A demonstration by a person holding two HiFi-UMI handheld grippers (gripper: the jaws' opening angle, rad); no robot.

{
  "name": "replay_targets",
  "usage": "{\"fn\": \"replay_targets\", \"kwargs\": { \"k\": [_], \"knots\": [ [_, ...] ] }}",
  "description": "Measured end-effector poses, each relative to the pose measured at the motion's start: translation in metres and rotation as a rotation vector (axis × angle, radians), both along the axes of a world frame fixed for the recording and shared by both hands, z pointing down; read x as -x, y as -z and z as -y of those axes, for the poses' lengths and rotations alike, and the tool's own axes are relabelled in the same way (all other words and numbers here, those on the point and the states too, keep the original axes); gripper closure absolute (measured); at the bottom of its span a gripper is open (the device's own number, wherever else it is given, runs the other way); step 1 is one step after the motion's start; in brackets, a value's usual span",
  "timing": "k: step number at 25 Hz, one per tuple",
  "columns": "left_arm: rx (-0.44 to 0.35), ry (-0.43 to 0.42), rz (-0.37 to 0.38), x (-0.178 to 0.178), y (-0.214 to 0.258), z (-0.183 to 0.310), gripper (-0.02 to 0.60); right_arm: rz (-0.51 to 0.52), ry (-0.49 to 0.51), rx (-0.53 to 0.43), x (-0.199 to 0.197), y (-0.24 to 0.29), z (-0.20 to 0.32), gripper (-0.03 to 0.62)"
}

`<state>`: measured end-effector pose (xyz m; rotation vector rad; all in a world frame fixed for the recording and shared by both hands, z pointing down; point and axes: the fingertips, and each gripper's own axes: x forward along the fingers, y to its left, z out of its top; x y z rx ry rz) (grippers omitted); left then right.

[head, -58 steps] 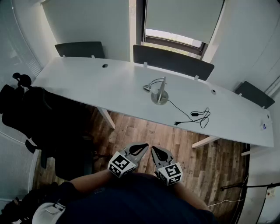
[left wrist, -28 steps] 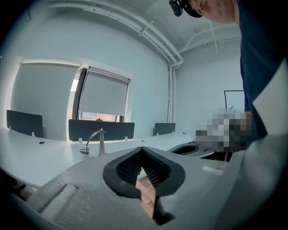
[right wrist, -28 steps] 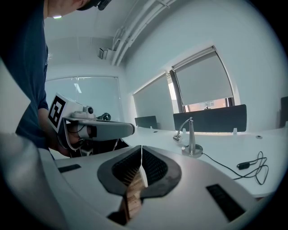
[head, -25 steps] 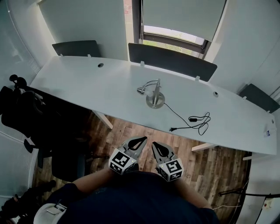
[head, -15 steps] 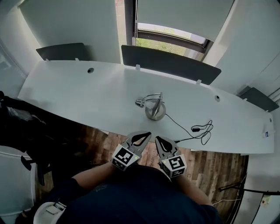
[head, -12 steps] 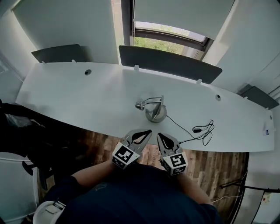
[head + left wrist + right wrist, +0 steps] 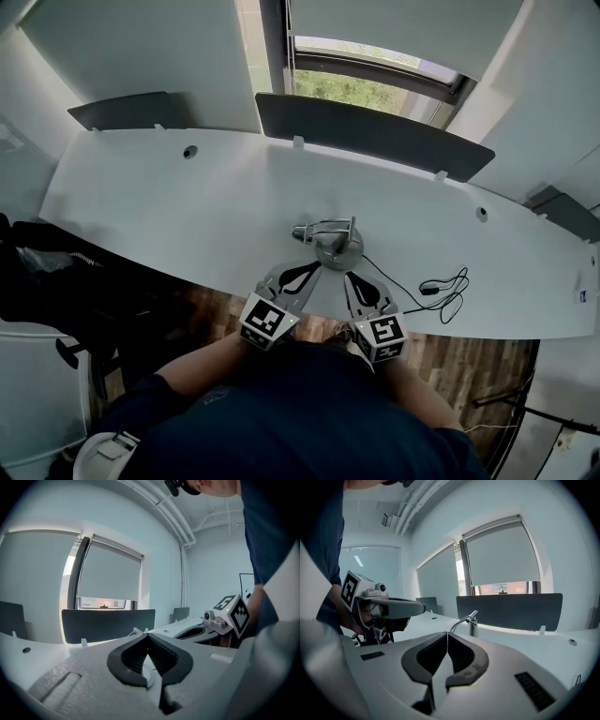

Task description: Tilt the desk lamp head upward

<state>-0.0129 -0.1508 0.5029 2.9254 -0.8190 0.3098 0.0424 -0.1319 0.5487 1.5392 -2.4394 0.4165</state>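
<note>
both grippers have come forward to the white desk's (image 7: 169, 202) near edge. head view: i see the left gripper (image 7: 313, 267) and right gripper (image 7: 350, 276) side by side, just short of the desk lamp (image 7: 336, 247), not touching it. left gripper view: jaws together, empty. right gripper view: jaws together, empty, lamp upright ahead.

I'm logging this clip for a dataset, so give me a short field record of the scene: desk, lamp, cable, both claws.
desk: long, white, curved front edge
desk lamp: upright on its round base near the front edge
lamp head: points left in the head view, untouched
cable: runs right from the base, loosely looped
left claw: shut, empty, just short of the lamp
right claw: shut, empty, just short of the lamp
task state: tilt not yet begun
</note>
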Motion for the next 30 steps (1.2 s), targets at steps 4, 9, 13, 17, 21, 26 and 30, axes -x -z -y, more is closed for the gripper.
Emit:
{"fn": "replay_targets", "kwargs": {
  "k": [4,9,13,17,21,26,30],
  "knots": [
    [-0.016,0.048,0.058,-0.007,-0.009,0.020,0.575,0.002,0.033,0.006,-0.014,-0.007,0.015,0.582],
    [-0.037,0.088,0.146,-0.013,-0.023,0.037,0.575,-0.001,0.061,0.008,-0.025,-0.015,0.032,0.582],
    [-0.029,0.135,0.155,-0.015,-0.036,0.046,0.575,-0.012,0.080,0.014,-0.031,-0.024,0.044,0.582],
    [-0.024,0.149,0.196,-0.020,-0.046,0.052,0.575,-0.023,0.092,0.013,-0.038,-0.033,0.054,0.580],
    [-0.042,0.158,0.227,-0.022,-0.049,0.057,0.574,-0.025,0.111,0.021,-0.035,-0.036,0.061,0.576],
    [-0.060,0.159,0.289,-0.020,-0.059,0.062,0.553,-0.056,0.108,0.024,-0.039,-0.047,0.066,0.529],
    [-0.071,0.146,0.345,-0.020,-0.068,0.067,0.528,-0.074,0.106,0.040,-0.040,-0.052,0.070,0.510]
  ]
}}
